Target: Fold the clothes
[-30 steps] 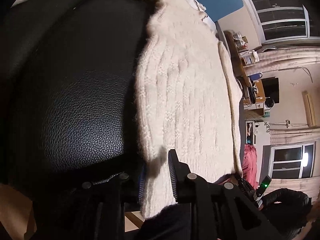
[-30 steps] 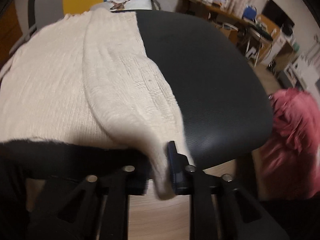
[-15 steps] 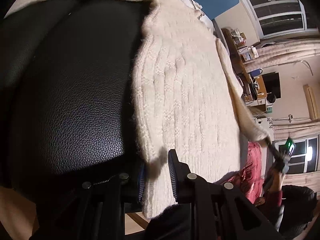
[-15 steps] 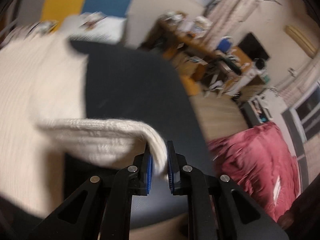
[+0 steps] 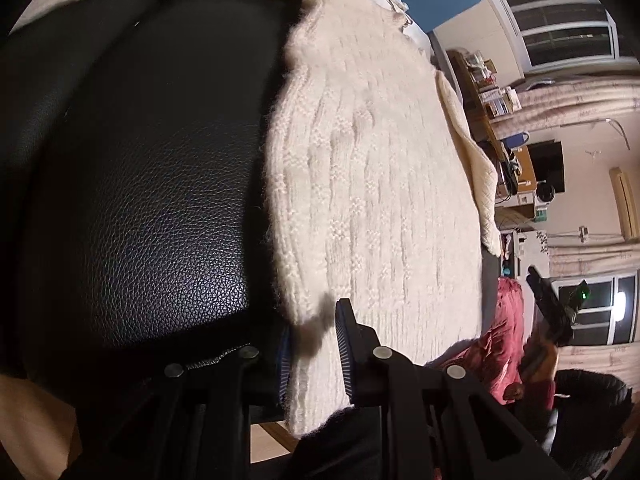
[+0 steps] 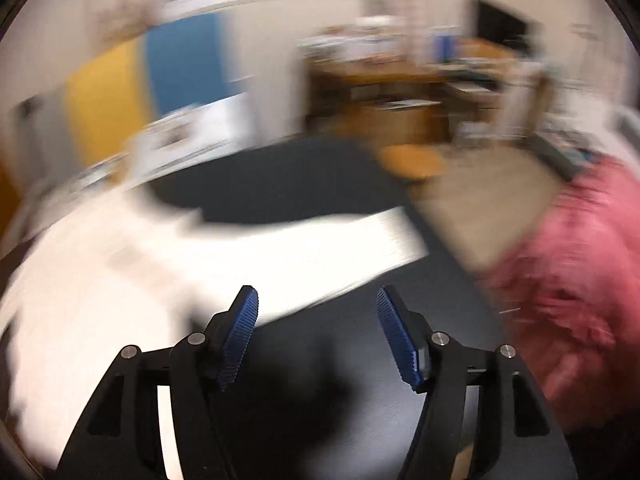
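Cream knit sweater (image 5: 372,184) lies spread over the black padded bench (image 5: 140,200). Left hand-held gripper (image 5: 314,354) pinches its near hem. Right hand-held gripper (image 6: 316,332): jaws just sprang apart, sleeve (image 6: 320,248) released. We judge it soft, floppy, stretchy; grab hems and cuffs.

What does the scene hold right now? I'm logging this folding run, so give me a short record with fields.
garment: cream knit sweater, spread on the seat
surface: black leather seat
left gripper: shut on the sweater's near edge
right gripper: jaws just opened, nothing between them
sleeve: released, stretched across the seat, blurred
nearby: red fabric beside the seat
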The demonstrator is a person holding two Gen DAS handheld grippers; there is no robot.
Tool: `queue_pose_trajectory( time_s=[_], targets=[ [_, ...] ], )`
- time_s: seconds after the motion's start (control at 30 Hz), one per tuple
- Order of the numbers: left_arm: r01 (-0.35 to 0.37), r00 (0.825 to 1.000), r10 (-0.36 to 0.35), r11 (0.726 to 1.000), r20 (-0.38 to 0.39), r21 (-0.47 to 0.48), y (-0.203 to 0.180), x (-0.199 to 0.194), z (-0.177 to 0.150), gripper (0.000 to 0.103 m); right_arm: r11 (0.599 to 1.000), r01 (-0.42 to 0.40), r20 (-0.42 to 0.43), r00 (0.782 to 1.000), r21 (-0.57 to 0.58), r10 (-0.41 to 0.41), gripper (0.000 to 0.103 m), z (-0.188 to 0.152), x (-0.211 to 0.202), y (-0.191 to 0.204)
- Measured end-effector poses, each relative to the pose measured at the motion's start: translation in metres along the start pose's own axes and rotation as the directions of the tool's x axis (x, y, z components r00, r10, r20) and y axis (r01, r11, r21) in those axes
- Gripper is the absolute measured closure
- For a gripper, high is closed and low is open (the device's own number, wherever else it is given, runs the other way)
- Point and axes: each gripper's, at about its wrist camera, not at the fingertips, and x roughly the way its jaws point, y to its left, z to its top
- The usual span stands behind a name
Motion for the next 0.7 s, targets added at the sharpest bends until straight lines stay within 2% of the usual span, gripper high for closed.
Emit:
queue_pose_trajectory(
  time_s=[0.07,0.17,0.3,0.33,0.37,0.43,0.57,0.6,0.7],
  targets=[
    [-0.019,1.0,0.019,1.0,0.004,0.006,-0.001,0.0,-0.001,0.088,0.987,-0.116,-0.075,0.991,-0.11,0.108,0.038,-0.024,0.0,0.034],
    [-0.055,0.998,0.055,0.997,0.013,0.048,-0.006,0.0,-0.002,0.092,0.951,-0.222,-0.186,0.965,-0.216,0.183,0.038,-0.052,0.017,0.077],
    [-0.085,0.996,0.084,0.994,0.012,0.071,-0.01,0.0,-0.001,0.096,0.955,-0.22,-0.278,0.947,-0.197,0.161,0.037,-0.074,0.04,0.104],
    [-0.09,0.996,0.09,0.993,0.008,0.08,-0.011,0.001,0.0,0.096,0.957,-0.218,-0.3,0.941,-0.19,0.155,0.033,-0.079,0.046,0.111],
    [-0.095,0.995,0.095,0.992,0.001,0.085,-0.011,0.001,0.002,0.097,0.959,-0.215,-0.322,0.935,-0.184,0.148,0.033,-0.085,0.052,0.118],
    [-0.104,0.994,0.105,0.99,-0.011,0.095,-0.011,0.001,0.005,0.098,0.957,-0.217,-0.338,0.93,-0.19,0.144,0.033,-0.088,0.053,0.126],
    [-0.188,0.982,0.187,0.972,0.019,0.14,-0.01,-0.01,0.01,0.098,0.959,-0.215,-0.349,0.926,-0.183,0.141,0.031,-0.096,0.049,0.136],
    [-0.191,0.982,0.19,0.973,0.015,0.132,-0.003,-0.014,0.017,0.098,0.961,-0.22,-0.351,0.924,-0.166,0.151,0.031,-0.098,0.047,0.137],
    [-0.236,0.972,0.235,0.962,0.024,0.139,0.005,-0.025,0.024,0.098,0.955,-0.206,-0.342,0.932,-0.216,0.123,0.026,-0.106,0.042,0.15]
  ],
)
